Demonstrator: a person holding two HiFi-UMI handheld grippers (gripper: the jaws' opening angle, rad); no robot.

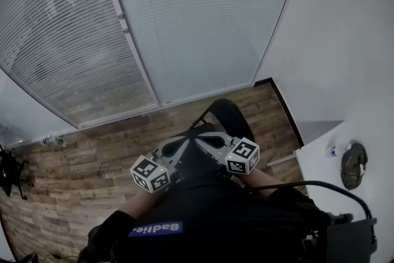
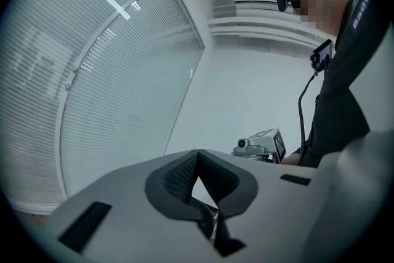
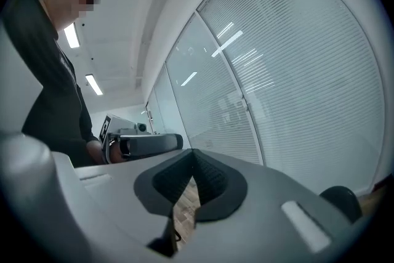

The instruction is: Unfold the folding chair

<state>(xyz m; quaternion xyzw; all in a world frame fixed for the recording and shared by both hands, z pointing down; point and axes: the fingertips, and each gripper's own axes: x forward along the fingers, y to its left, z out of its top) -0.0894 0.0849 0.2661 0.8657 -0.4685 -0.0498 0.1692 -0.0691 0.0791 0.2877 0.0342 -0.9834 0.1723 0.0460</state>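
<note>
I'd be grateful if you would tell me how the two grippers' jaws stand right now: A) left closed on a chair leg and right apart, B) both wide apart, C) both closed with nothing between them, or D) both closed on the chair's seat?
C: each gripper's own view shows the jaws meeting at their tips, on the left gripper and on the right gripper, with no object caught between them.

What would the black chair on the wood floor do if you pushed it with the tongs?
The black chair would probably slide, not roll: no wheels show, and the wood floor looks smooth. The bit of frame that shows looks thin, so it is likely light for its size and might tip if pushed near the top.
</note>
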